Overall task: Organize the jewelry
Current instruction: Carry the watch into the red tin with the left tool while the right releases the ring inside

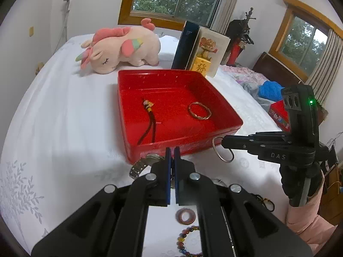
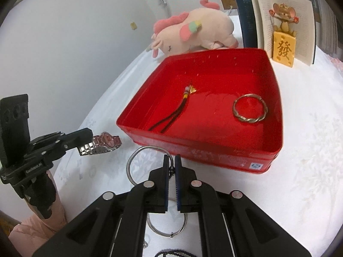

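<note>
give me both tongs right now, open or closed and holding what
Left tongs: closed on the watch.
Right tongs: closed on the silver bangle.

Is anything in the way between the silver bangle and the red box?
Only the red box's near wall: the right gripper holds the silver bangle just in front of it, so it must clear the rim. Inside lie a twisted ring and a tassel charm.

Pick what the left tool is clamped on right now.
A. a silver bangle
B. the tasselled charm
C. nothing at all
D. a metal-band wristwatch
D: the right wrist view shows the left tool shut on the band of the wristwatch, beside the red tray; the silver bangle is in the right tool, and the tasselled charm lies in the tray.
</note>
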`<state>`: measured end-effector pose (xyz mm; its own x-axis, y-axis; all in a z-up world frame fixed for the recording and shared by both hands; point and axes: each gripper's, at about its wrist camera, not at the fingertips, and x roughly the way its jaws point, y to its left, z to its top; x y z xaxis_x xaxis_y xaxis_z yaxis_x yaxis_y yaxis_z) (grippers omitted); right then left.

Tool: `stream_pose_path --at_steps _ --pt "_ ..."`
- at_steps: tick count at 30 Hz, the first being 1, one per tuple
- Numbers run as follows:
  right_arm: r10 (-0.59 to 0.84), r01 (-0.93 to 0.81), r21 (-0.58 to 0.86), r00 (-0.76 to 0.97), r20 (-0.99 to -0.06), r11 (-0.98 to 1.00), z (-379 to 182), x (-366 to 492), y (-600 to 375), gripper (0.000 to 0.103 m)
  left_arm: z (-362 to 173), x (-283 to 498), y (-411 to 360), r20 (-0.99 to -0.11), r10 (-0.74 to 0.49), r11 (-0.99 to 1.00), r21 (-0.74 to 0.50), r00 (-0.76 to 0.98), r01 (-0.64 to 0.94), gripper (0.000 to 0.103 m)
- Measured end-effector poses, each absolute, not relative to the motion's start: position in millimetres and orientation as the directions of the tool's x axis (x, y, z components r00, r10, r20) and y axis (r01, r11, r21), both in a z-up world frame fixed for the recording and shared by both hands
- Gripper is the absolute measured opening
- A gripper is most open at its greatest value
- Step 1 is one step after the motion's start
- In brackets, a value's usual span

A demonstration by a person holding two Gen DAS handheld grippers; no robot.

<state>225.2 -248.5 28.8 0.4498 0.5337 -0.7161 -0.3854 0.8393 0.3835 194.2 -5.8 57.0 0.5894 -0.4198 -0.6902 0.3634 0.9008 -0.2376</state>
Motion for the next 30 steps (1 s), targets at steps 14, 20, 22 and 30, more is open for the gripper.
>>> stream_pose_path --at_steps 14,20,22,30 --pt "0.481 -0.346 0.345 0.493 -0.725 0.873 55.8 265.4 -258.8 0.005 102.7 232.7 -27.0 -0.661 -0.421 0.899 -0.209 0.622 0.385 0.001" --pt "0.438 -0.310 0.319 0.494 -0.751 0.896 48.2 295.5 -256.6 0.005 97.0 265.6 -34.9 -0.668 -0.416 0.902 -0.219 0.617 0.372 0.001" --pt "0.426 -0.296 0.315 0.488 -0.761 0.902 42.9 305.8 -256.7 0.005 90.4 276.9 -37.0 -0.677 -0.415 0.903 -0.225 0.607 0.366 0.001" --pt "0.386 -0.258 0.297 0.442 -0.810 0.919 13.5 336.2 -252.6 0.005 56.6 313.7 -40.5 -0.718 -0.408 0.907 -0.245 0.564 0.343 0.001"
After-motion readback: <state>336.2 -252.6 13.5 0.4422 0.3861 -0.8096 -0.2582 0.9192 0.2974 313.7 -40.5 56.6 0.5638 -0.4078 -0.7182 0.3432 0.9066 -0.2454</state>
